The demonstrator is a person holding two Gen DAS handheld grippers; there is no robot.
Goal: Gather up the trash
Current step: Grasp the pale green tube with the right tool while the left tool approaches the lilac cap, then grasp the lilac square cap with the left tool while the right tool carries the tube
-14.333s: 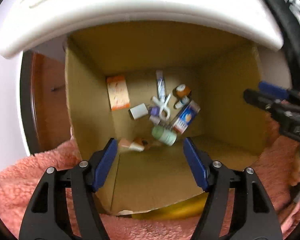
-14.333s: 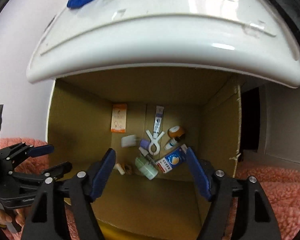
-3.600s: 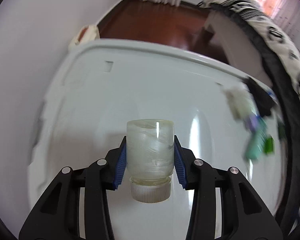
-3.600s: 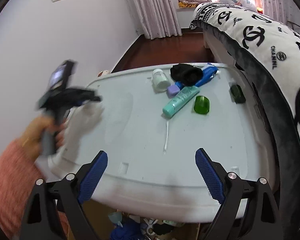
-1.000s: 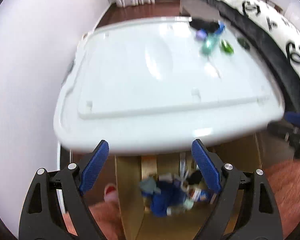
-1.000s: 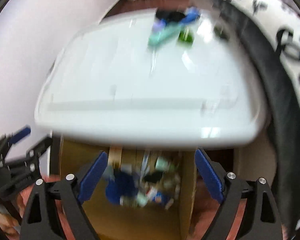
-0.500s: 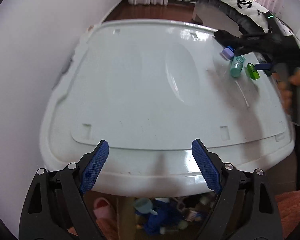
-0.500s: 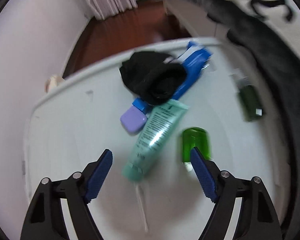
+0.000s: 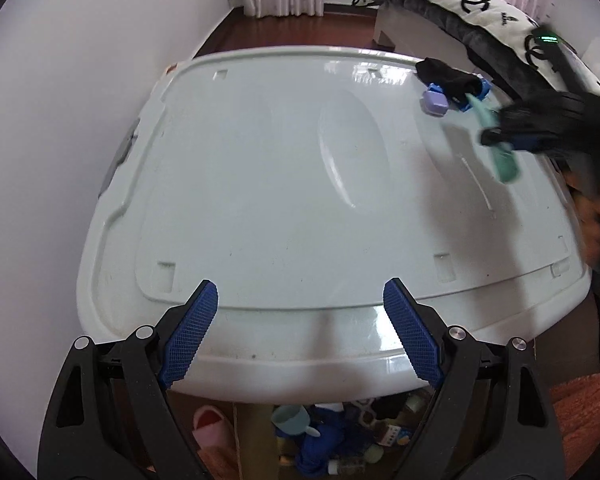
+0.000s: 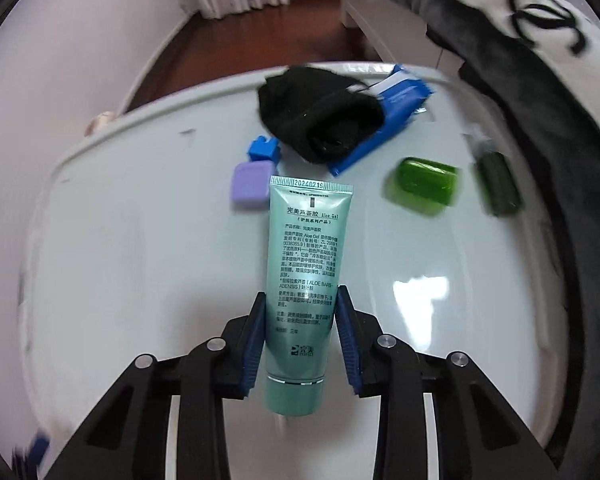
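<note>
My right gripper (image 10: 302, 334) is shut on a teal aloe gel tube (image 10: 306, 276), cap end toward me, over the white bin lid (image 10: 140, 260). It shows in the left wrist view (image 9: 500, 138) at the lid's right side, blurred, with the tube (image 9: 504, 156) in it. Beyond it lie a black sock (image 10: 320, 108), a blue wipes pack (image 10: 396, 100), a purple box (image 10: 252, 186), a small blue piece (image 10: 264, 148) and two green bottles (image 10: 426, 186). My left gripper (image 9: 300, 328) is open and empty over the lid's near edge (image 9: 300, 352).
A cardboard box of collected trash (image 9: 340, 436) stands below the lid's near edge, beside a pink slipper (image 9: 208, 432). A bed with a black-and-white cover (image 10: 540, 40) runs along the right. A white wall (image 9: 60, 120) is on the left.
My right gripper has closed on the teal tube, which lay loose between its open fingers half a second ago. My left gripper has stayed open above the lid's near edge.
</note>
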